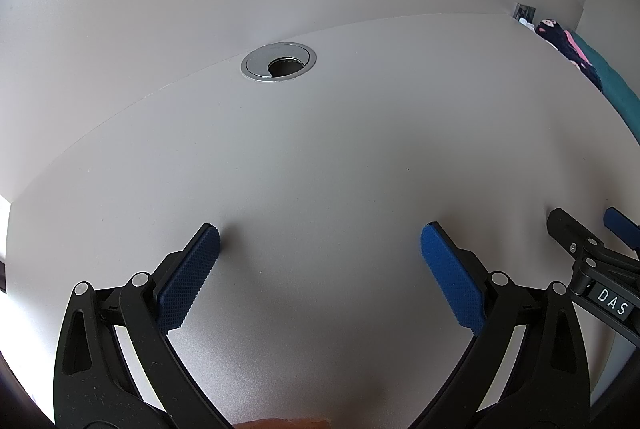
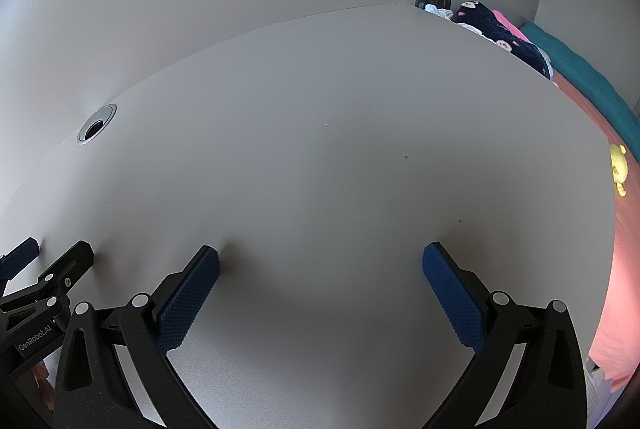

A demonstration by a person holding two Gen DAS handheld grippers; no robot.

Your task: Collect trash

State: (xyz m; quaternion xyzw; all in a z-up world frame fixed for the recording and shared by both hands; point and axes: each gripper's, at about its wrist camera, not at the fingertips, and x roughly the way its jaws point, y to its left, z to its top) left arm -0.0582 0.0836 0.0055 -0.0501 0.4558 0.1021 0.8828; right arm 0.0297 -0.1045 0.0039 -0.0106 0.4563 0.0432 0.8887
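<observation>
My left gripper (image 1: 320, 233) is open and empty, its blue pads just above the grey desk (image 1: 340, 149). My right gripper (image 2: 320, 253) is open and empty too, over the same desk (image 2: 340, 149). Each gripper shows at the edge of the other's view: the right one in the left wrist view (image 1: 588, 237), the left one in the right wrist view (image 2: 52, 253). No piece of trash is clearly visible; only tiny specks (image 2: 406, 156) lie on the desk surface.
A round metal cable grommet (image 1: 279, 61) sits in the desk near the back wall, also in the right wrist view (image 2: 96, 125). Beyond the desk's right edge lies a bed with dark patterned fabric (image 2: 504, 33), a teal blanket (image 2: 580, 73), a pink sheet (image 2: 624, 269) and a yellow toy (image 2: 619, 168).
</observation>
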